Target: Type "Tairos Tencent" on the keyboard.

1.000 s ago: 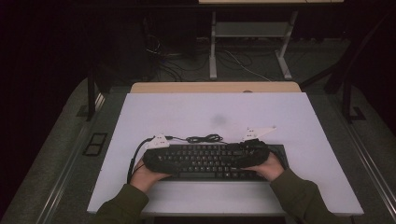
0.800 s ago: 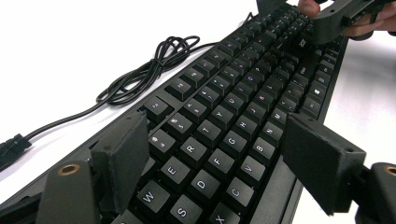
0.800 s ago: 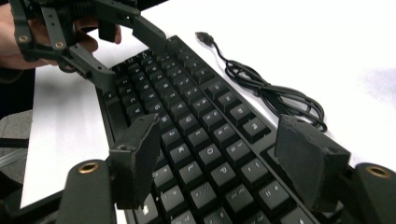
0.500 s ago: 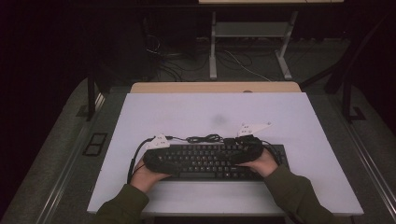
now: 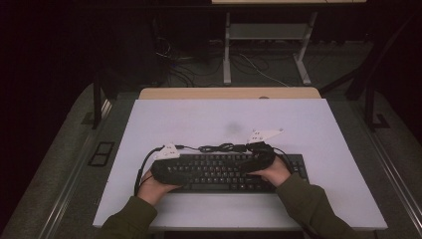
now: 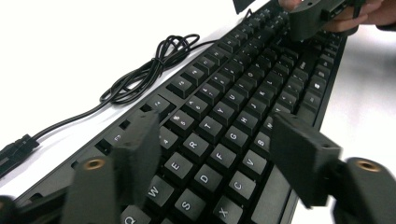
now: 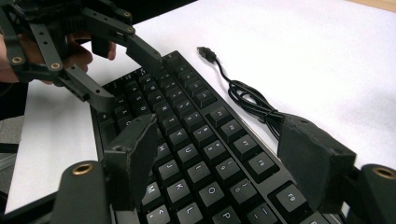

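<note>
The high view looks forward and down on the white rectangular table (image 5: 318,119) from far. Both gripper views look closely, from opposite ends, along the same black plastic keyboard (image 6: 224,116).

This looks like a lab or test room set up for recording. A plain white table (image 5: 318,124) stands alone on grey carpet (image 5: 59,164) in a dark room. Behind it a metal desk frame (image 5: 268,45) has loose cables (image 5: 179,64) lying on the floor beneath, and a floor socket plate (image 5: 101,153) sits beside the table.
</note>
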`<state>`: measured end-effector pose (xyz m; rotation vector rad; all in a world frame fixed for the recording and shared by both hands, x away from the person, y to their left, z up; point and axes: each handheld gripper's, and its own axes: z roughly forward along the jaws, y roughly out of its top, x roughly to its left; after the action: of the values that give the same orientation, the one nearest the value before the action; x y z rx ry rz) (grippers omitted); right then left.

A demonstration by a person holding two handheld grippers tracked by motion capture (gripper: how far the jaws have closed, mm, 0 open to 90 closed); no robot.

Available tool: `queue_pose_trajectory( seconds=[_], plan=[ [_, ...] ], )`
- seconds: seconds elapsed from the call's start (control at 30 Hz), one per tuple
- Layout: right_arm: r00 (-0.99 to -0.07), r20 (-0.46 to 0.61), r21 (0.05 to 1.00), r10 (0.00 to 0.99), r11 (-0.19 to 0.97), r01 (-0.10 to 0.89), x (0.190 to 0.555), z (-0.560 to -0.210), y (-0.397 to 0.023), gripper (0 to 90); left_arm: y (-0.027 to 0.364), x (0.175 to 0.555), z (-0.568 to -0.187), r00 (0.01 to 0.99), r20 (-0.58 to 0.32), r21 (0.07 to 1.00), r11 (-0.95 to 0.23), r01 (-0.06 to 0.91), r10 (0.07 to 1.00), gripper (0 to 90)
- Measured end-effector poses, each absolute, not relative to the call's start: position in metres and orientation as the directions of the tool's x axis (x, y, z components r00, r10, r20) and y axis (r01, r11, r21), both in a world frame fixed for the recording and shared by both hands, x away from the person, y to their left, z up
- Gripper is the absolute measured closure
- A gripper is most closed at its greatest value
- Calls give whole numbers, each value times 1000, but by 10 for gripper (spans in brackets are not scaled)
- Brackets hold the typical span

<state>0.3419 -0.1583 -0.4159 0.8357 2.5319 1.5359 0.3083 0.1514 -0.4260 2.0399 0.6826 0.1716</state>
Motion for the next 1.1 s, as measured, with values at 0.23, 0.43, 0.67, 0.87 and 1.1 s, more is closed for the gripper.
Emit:
queue_pose_trajectory(
  seconds=[0.23, 0.43, 0.67, 0.87, 1.1],
  plan=[
    [-848, 211, 837, 486, 358, 414, 342, -418, -159, 275, 159, 304, -424, 835, -138, 823, -407, 396, 533, 521],
    [-845, 214, 835, 491, 357, 419, 342, -418, -160, 275, 167, 303, -423, 818, -136, 819, -401, 410, 559, 674],
    [-845, 215, 833, 489, 360, 420, 342, -419, -159, 275, 175, 301, -426, 800, -130, 795, -421, 437, 586, 861],
    [-846, 214, 834, 489, 359, 419, 341, -418, -159, 275, 183, 302, -429, 786, -124, 779, -432, 455, 605, 889],
    [-845, 214, 834, 490, 359, 419, 341, -417, -159, 275, 182, 304, -432, 787, -133, 770, -438, 464, 602, 889]
  ],
)
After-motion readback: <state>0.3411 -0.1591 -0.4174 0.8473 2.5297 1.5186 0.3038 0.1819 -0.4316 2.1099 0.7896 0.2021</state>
